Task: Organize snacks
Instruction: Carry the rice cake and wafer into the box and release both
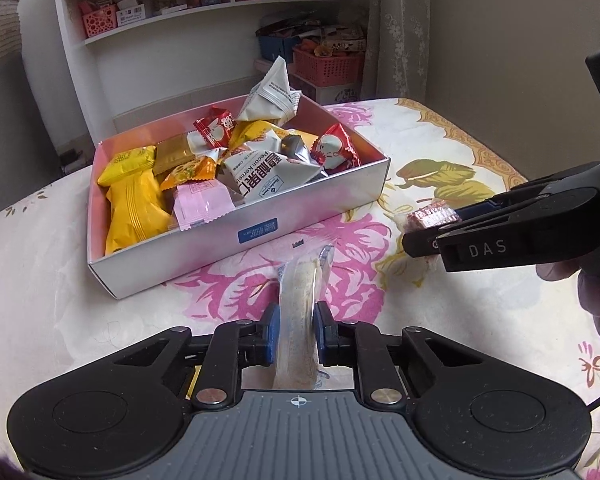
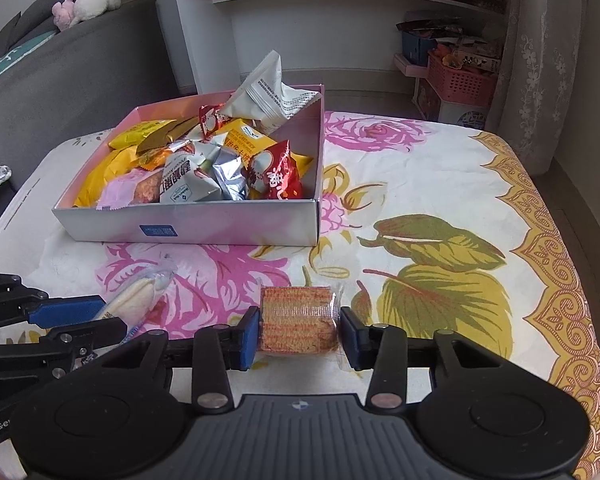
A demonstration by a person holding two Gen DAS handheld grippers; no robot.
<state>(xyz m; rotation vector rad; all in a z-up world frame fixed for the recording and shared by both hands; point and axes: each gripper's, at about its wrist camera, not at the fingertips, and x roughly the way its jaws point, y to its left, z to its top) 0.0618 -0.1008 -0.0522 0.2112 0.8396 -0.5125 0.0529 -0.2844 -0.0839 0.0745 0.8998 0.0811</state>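
Blue-padded left gripper (image 1: 296, 326) clamps a pale wafer packet (image 1: 300, 300) at six o'clock from the snack box (image 1: 240, 236), while the right gripper (image 2: 299, 332) seemingly pinches a clear-wrapped biscuit (image 2: 298, 318).

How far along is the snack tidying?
Mostly done: the box already holds a heap of packets. In hand: the left gripper is shut on a pale clear-wrapped snack, and the right gripper brackets an orange wafer pack. Left: getting both into the box.
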